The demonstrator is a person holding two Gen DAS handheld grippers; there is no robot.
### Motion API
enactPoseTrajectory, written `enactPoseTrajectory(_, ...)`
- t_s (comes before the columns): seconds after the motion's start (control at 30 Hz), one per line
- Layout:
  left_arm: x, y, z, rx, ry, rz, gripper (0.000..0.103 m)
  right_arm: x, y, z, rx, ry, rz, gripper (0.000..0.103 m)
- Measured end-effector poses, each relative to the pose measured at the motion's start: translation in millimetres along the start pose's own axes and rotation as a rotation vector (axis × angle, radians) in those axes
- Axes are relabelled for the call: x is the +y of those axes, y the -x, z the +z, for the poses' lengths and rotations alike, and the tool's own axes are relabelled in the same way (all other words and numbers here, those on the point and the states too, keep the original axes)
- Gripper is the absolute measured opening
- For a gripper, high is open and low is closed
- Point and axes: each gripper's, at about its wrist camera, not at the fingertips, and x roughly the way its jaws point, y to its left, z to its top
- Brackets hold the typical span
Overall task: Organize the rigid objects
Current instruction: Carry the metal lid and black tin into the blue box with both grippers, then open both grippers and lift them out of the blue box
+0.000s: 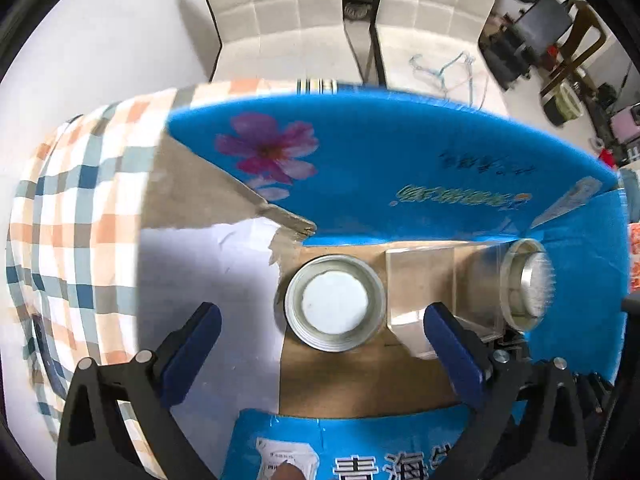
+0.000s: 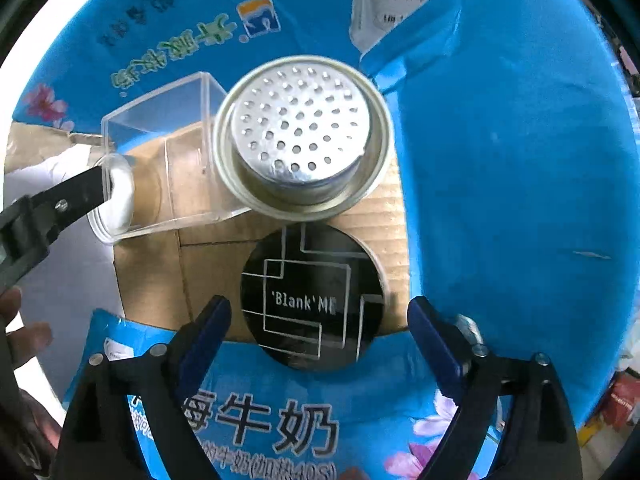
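- The blue milk carton (image 1: pixel 400 168) lies open with its flaps spread, and its brown cardboard floor serves as the tray where the hard things are being gathered.
- Left tool (image 1: pixel 320 344): it points down into the carton with its jaws spread wide and holds nothing. A round metal lid (image 1: pixel 334 302) lies on the cardboard between and just beyond its blue pads (image 1: pixel 454 356), untouched by either, which reads as a piece set down and let go.
- Just right of the lid lies a clear plastic box (image 1: pixel 424 280) on its side; beside that stands the metal strainer (image 1: pixel 528 284), close to the carton wall. They sit in a tight row, probably to save floor space.
- Right tool (image 2: pixel 320 340): also facing down, jaws wide apart, gripping nothing. A black round disc (image 2: pixel 314 300) printed "Blank ME" lies flat on the cardboard between its pads without touching them.
- In that view the strainer (image 2: pixel 304 136) sits bottom up, just beyond the disc and against the clear box (image 2: pixel 168 152).
- The disc fills the free corner near the front flap, so the carton floor looks almost full.
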Motion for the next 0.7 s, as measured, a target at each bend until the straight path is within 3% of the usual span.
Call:
enactPoseTrajectory(0.17, 7.8, 36.9, -26.6, -0.060, 0.017, 0.005, 0.103, -5.4, 30.2, -17.6, -0.046, 0.030, 0.003, 0.092)
enactPoseTrajectory(0.37, 10.1, 95.1, -74.8, -0.128, 0.031, 0.027, 0.103, -2.5, 89.6, -52.6, -0.181, 0.109, -0.014, 0.092)
enactPoseTrajectory(0.7, -2.9, 187.9, -121.8, -0.289, 0.025, 0.052, 0.103, 6.8, 192.5, -141.9, -0.372, 0.190, 0.011, 0.092)
